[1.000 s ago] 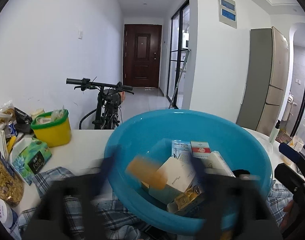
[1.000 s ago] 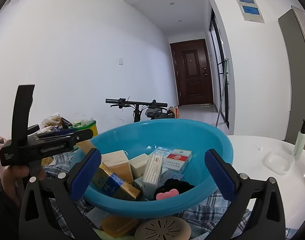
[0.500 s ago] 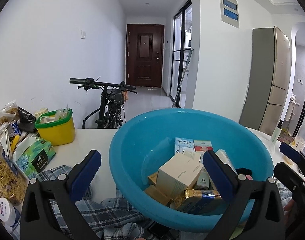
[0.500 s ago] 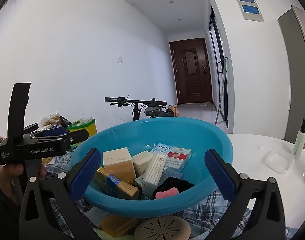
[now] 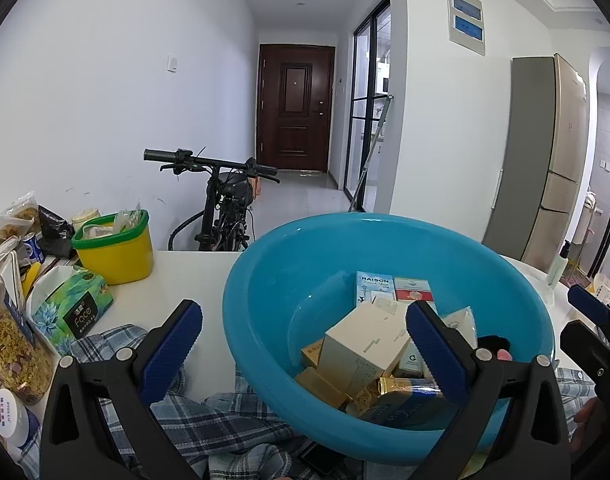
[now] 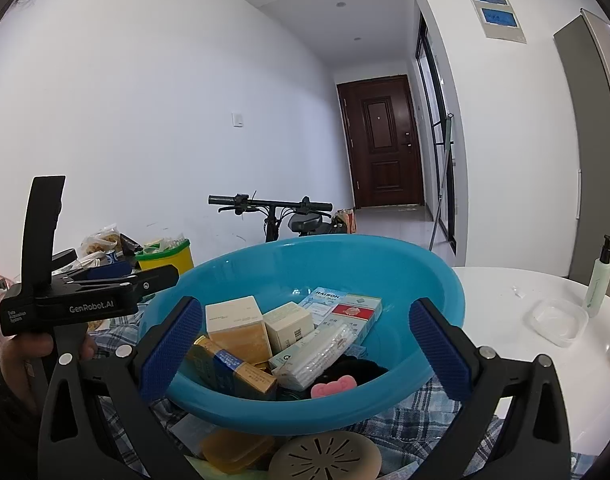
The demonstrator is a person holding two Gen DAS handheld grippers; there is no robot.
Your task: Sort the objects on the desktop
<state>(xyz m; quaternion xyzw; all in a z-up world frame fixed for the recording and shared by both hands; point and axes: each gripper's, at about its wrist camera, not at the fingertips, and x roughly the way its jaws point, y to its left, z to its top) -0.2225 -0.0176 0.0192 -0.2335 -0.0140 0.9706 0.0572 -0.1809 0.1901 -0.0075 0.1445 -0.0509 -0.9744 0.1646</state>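
On the far left of the tabletop (image 5: 193,276) sit snack bags (image 5: 15,216), a tissue pack (image 5: 71,308) and a yellow tub (image 5: 113,246); next comes the left claw (image 5: 303,344), spread wide and holding nothing, hanging over the near left rim of the blue bowl (image 5: 305,272). The bowl rests on a checked cloth (image 5: 209,420) and is full of small boxes, with a big cream box (image 5: 363,340) on top. To the right, the right claw (image 6: 305,344) is wide apart too, and empty, near the front of the bowl. Under the bowl's front edge lie a yellow soap case (image 6: 237,448) and a round tan lid (image 6: 325,458); these seem to be left to sort. I think the next job is to pick one; go low and slow, close on its sides, lift it clear of the rim, then let go over the boxes. Far right stand a clear tub (image 6: 557,320) and a pump bottle (image 6: 599,280).
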